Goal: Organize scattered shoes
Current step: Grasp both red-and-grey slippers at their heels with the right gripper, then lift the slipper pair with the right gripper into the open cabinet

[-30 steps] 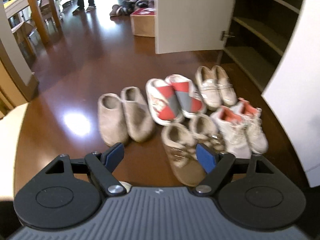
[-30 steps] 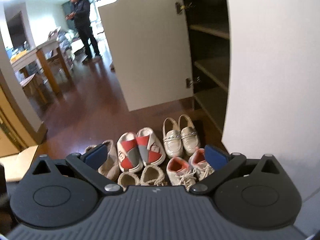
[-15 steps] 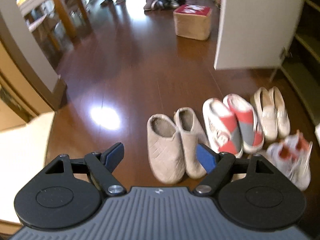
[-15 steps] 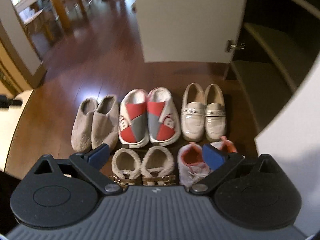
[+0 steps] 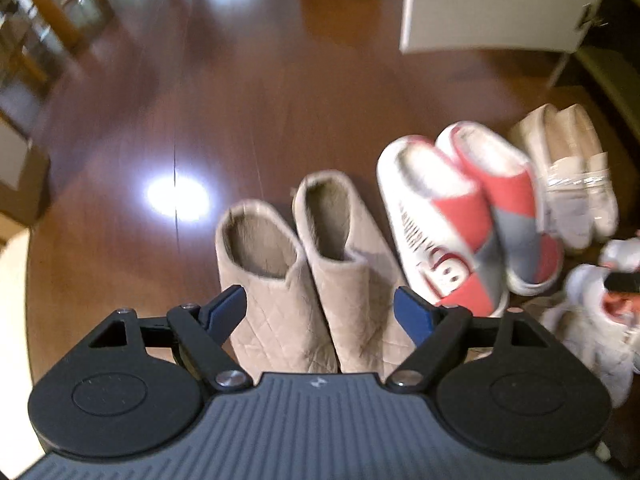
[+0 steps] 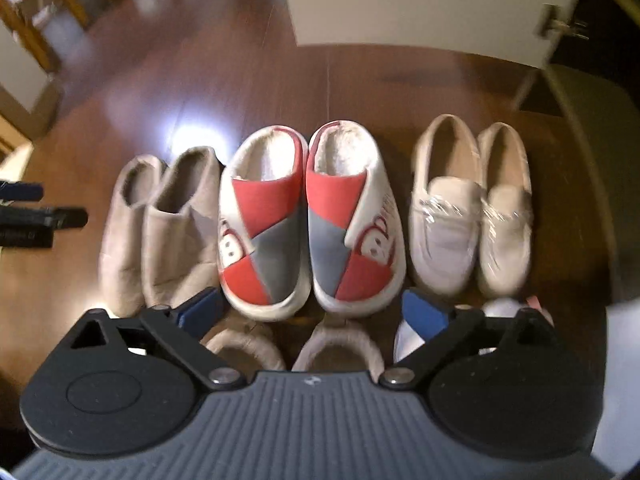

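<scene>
Below, left fingers (image 5: 320, 312) gape over quilted beige slippers (image 5: 304, 272); right fingers (image 6: 312, 312) narrowing, empty.

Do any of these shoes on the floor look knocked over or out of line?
Nothing stands out. The beige quilted slippers, red-and-grey fleece slippers and cream loafers sit upright in side-by-side pairs on the wooden floor.

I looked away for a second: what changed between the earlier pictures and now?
Both grippers dropped toward the floor: the left gripper now hangs over the beige quilted slippers, the right gripper near the red-and-grey slippers, its jaws closing on nothing. No shoe moved or was grasped.
</scene>
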A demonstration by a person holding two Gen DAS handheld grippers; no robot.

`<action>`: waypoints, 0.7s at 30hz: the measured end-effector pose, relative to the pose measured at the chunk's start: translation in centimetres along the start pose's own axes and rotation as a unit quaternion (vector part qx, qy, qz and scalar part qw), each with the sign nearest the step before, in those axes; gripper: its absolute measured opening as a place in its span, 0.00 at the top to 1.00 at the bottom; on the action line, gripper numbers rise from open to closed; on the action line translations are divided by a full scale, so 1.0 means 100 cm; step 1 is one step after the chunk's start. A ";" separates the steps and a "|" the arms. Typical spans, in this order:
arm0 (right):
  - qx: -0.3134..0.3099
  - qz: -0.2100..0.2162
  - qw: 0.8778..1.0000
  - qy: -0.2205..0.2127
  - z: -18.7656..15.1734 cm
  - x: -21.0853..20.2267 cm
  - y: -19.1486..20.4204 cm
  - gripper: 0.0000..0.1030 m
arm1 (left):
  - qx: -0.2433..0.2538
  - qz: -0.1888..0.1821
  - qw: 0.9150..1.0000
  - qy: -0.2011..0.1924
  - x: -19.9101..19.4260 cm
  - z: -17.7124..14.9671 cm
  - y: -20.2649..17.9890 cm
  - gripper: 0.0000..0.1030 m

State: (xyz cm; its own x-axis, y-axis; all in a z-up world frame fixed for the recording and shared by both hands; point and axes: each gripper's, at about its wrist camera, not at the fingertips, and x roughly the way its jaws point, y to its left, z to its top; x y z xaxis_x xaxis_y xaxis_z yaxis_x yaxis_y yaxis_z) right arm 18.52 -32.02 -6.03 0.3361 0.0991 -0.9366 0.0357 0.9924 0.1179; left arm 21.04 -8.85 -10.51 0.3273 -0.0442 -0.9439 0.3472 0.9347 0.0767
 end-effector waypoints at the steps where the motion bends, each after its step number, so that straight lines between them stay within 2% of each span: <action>1: -0.008 0.002 1.000 0.004 0.010 0.014 0.001 0.23 | -0.007 -0.003 1.000 0.005 0.008 -0.002 0.000 0.20; 4: -0.024 0.008 1.000 0.001 0.051 0.065 -0.004 0.25 | -0.019 -0.014 1.000 0.017 0.030 -0.003 0.001 0.20; 6: -0.013 0.001 1.000 -0.003 0.075 0.089 -0.005 0.26 | -0.016 -0.015 1.000 0.015 0.043 -0.001 -0.001 0.20; 8: 0.001 0.009 1.000 0.022 0.093 0.115 -0.005 0.27 | -0.012 -0.007 1.000 0.013 0.050 0.003 -0.003 0.20; 11: 0.005 -0.005 0.997 0.080 0.103 0.151 0.000 0.27 | -0.021 -0.016 0.999 0.019 0.060 0.007 -0.005 0.20; 13: 0.002 -0.022 0.995 0.102 0.106 0.167 0.003 0.27 | -0.027 -0.034 0.999 0.030 0.065 0.006 -0.005 0.20; 15: 0.003 -0.021 0.991 0.129 0.108 0.180 0.005 0.30 | -0.027 -0.038 0.998 0.034 0.068 0.005 -0.005 0.20; 17: 0.006 -0.017 0.987 0.157 0.109 0.193 0.006 0.38 | -0.027 -0.037 0.998 0.034 0.072 0.006 -0.006 0.20; 19: 0.011 -0.005 0.983 0.182 0.106 0.203 0.008 0.50 | -0.029 -0.038 0.998 0.035 0.075 0.007 -0.006 0.20; 21: 0.008 -0.014 0.982 0.189 0.103 0.209 0.008 0.53 | -0.034 -0.039 0.998 0.038 0.080 0.008 -0.004 0.20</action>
State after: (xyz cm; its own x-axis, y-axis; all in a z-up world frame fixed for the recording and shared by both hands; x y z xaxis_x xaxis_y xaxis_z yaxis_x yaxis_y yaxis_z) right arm 35.30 -29.91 -22.13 -0.0377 0.0940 -0.9949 0.0563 0.9942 0.0918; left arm 24.25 -9.89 -17.80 0.2334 -0.0938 -0.9678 0.3073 0.9514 -0.0181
